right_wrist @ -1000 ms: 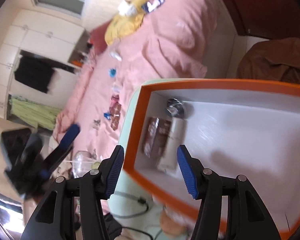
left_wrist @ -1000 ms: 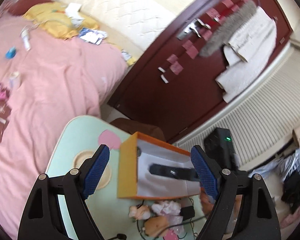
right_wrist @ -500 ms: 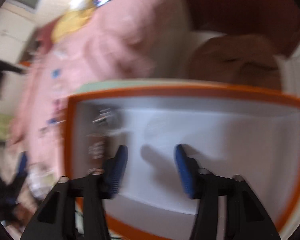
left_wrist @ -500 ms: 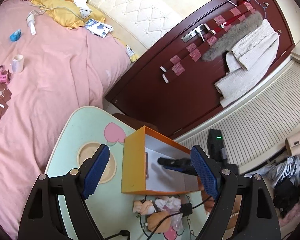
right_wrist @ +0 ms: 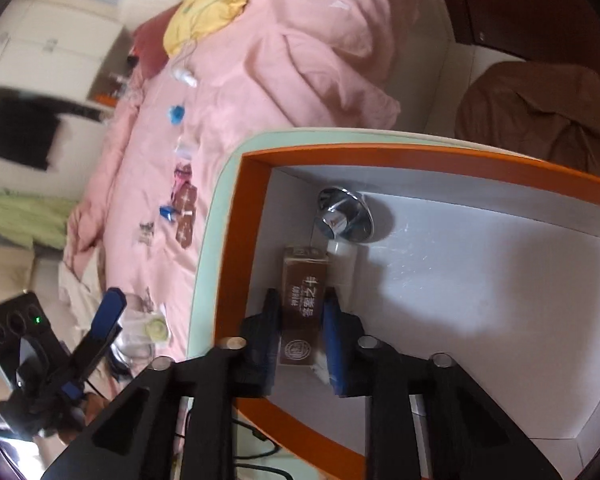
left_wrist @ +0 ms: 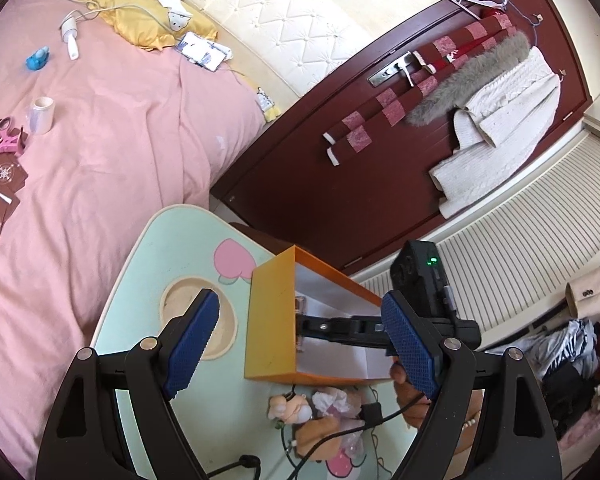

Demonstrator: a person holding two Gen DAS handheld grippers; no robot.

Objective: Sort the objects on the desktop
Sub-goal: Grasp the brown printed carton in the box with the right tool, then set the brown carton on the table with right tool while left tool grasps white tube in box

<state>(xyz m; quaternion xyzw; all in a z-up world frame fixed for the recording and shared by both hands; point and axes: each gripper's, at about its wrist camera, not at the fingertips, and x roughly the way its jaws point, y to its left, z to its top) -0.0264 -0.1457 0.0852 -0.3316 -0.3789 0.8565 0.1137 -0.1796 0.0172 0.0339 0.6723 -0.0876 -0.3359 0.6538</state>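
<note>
My right gripper [right_wrist: 298,330] had reached into the orange box [right_wrist: 236,240] and shut its jaws, half open a second earlier, on the brown pack [right_wrist: 302,300] lying by the box's left wall. Since the pack already sat in the box, I judged I was taking it out or shifting it. Just beyond it lay a chrome cap [right_wrist: 346,214]. My left gripper [left_wrist: 300,344] hung wide open and empty over the green table [left_wrist: 160,264], the box ahead of it. Beyond lay the pink bed [left_wrist: 120,120].
</note>
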